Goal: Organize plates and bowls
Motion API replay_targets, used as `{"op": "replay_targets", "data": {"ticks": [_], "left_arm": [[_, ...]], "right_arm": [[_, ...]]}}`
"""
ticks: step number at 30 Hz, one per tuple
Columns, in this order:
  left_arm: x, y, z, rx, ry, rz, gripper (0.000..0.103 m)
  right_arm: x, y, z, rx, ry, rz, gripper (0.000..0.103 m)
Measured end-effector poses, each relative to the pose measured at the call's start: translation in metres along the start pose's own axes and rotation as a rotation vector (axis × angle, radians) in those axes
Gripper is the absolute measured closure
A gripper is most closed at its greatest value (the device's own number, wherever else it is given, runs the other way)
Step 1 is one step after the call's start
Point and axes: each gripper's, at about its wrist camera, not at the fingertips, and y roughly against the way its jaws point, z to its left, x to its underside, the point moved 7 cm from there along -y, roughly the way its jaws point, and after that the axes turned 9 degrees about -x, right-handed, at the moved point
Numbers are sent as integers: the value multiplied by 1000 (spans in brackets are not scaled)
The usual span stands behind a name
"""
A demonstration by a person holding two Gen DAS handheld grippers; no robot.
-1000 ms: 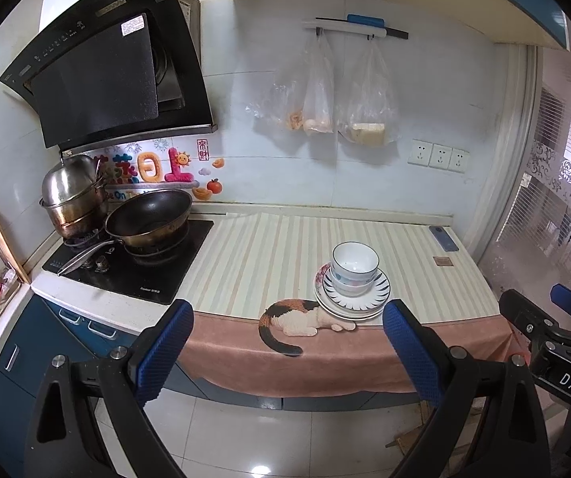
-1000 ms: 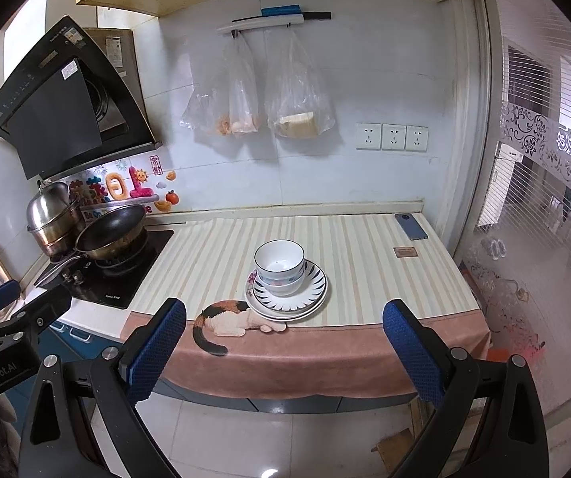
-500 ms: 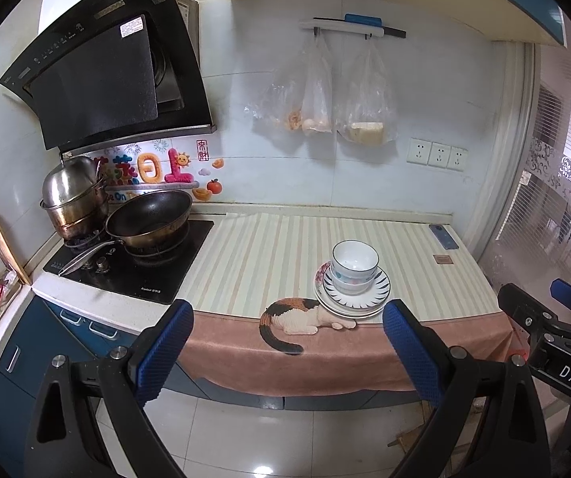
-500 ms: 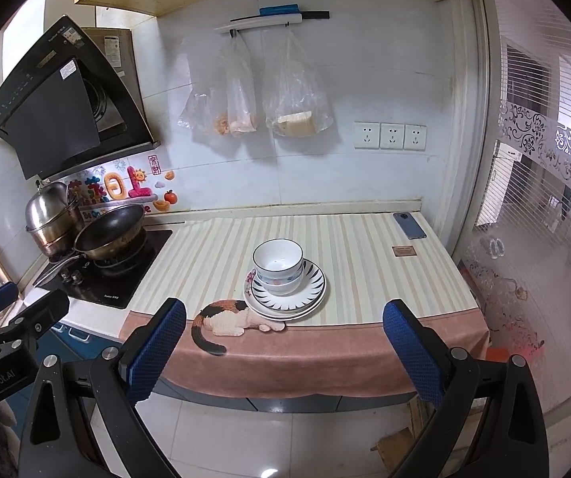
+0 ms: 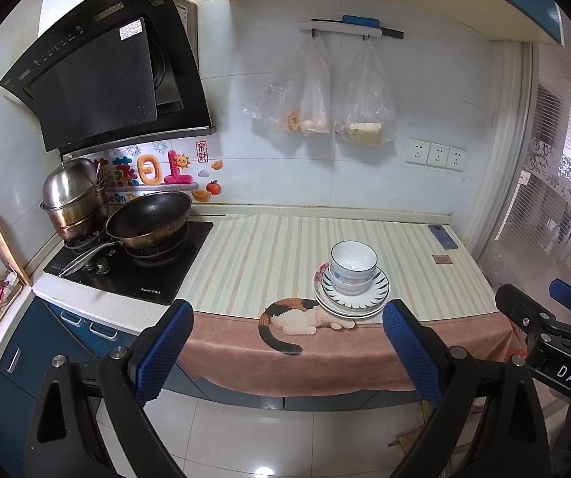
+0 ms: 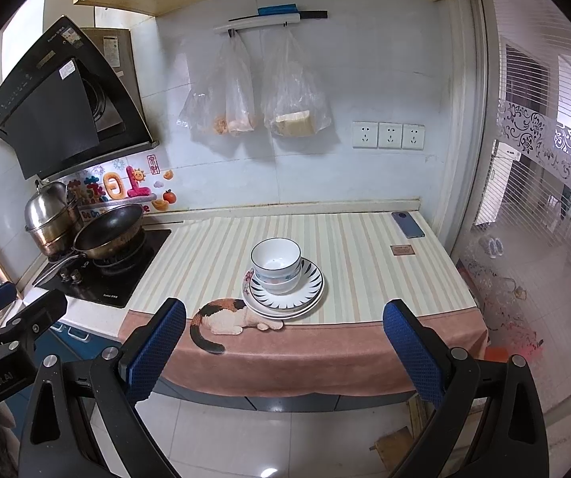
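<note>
Stacked white bowls [image 5: 353,265] [image 6: 275,265] sit on a stack of plates [image 5: 379,296] [image 6: 309,290] near the front edge of the striped counter mat, just behind a cat picture. The top plate has a dark spiked rim pattern. My left gripper [image 5: 287,352] is open and empty, held back from the counter over the floor. My right gripper [image 6: 285,348] is also open and empty, back from the counter. Each gripper shows at the edge of the other's view: the right one in the left wrist view [image 5: 552,318], the left one in the right wrist view [image 6: 10,318].
A stove [image 5: 134,263] with a dark wok [image 5: 148,219] and a steel pot [image 5: 72,199] stands at the left. A phone [image 5: 442,236] and a small brown card [image 5: 442,259] lie at the counter's right end. Plastic bags [image 5: 325,95] hang on the wall. A range hood [image 5: 106,63] juts out at upper left.
Both views have shifted only slightly; the stack sits a touch lower and farther left in the right wrist view. The bowls and plates have not moved.
</note>
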Motion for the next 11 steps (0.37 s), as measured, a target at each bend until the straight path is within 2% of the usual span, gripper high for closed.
{"op": "replay_targets", "data": {"ticks": [11], "left_arm": [[-2, -1, 5, 5, -14, 4, 5]], "right_arm": [[2, -2, 1, -5, 1, 8, 2]]}}
